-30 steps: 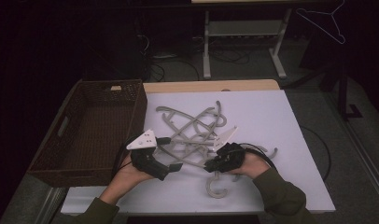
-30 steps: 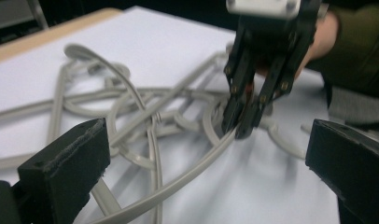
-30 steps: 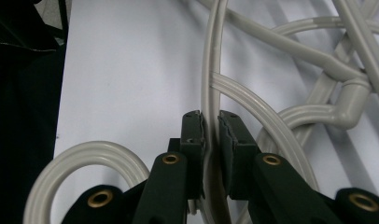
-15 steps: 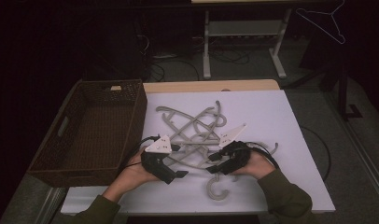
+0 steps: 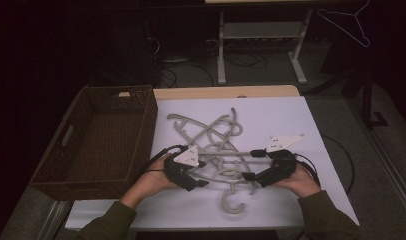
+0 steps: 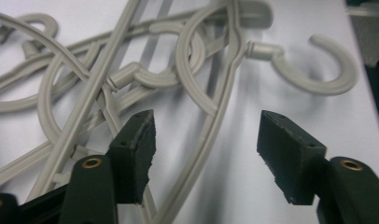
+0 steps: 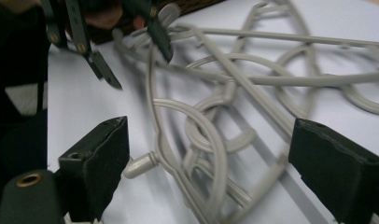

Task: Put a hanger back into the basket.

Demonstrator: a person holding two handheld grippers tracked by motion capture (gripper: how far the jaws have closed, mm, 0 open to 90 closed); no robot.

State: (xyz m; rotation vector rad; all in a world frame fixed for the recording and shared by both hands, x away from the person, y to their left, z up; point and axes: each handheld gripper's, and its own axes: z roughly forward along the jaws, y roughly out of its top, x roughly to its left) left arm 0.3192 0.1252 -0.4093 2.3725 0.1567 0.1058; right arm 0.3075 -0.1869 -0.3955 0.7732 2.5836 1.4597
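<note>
L hand-held gripper (image 5: 203,176) jaws just narrowing, spread astride a hanger (image 6: 211,135) arm, no pinch yet. R hand-held gripper (image 5: 252,165) just opened, spread, holding nothing. Hangers tangled mid-counter (image 5: 316,150), basket (image 5: 66,135) at 9. Regrasp likely.

Dark olive sleeves (image 5: 325,216) down to the wrists. Black-bodied left gripper (image 5: 198,176) and right gripper (image 5: 250,164), each topped by a pale grey three-cornered plate (image 5: 286,141). Thin black cable (image 5: 158,156) looping off toward 9 o'clock. Blocky black fingers (image 6: 136,154) with worn pad edges, brass-ringed screw holes (image 6: 91,163) below.
</note>
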